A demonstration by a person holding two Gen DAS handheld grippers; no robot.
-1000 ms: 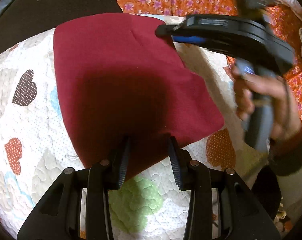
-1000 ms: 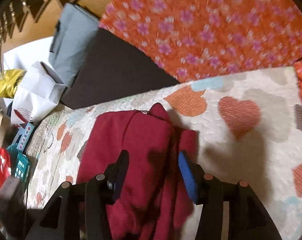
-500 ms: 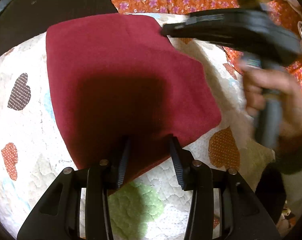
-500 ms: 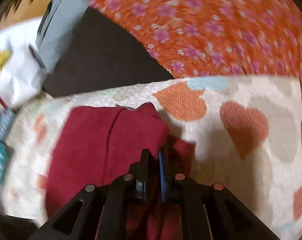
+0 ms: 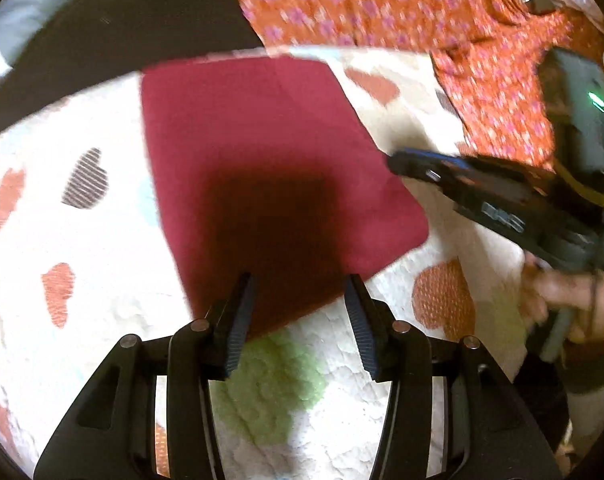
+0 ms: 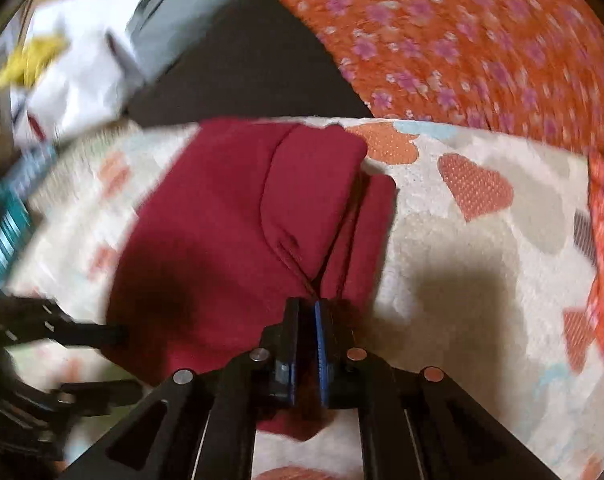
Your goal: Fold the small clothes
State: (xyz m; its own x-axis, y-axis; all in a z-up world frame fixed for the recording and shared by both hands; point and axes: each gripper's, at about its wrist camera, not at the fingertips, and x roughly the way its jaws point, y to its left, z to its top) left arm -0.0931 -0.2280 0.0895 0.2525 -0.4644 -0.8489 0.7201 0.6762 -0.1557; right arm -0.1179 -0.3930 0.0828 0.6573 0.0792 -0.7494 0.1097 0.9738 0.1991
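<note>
A dark red cloth [image 5: 261,160] lies on a white quilt with hearts [image 5: 81,260]. My left gripper [image 5: 298,280] hovers over the cloth's near edge. Its jaws are opening; the cloth lies under them and the pads do not press on it. My right gripper [image 6: 308,306] is shut on a pinched fold of the red cloth [image 6: 221,220], and creases run up from its tips. In the left wrist view the right gripper [image 5: 394,160] sits at the cloth's right edge, held by a hand [image 5: 562,292]. The left gripper's fingers [image 6: 81,334] show blurred at the left of the right wrist view.
An orange floral fabric [image 5: 382,0] covers the far right. A dark flat surface [image 5: 121,20] lies beyond the quilt's far edge. A white bag [image 6: 73,80] and a teal box [image 6: 9,216] sit off the quilt's left side.
The right gripper shut on the cloth near its far corner and slid along the right edge toward the near side. The left gripper's jaws widened slightly.
</note>
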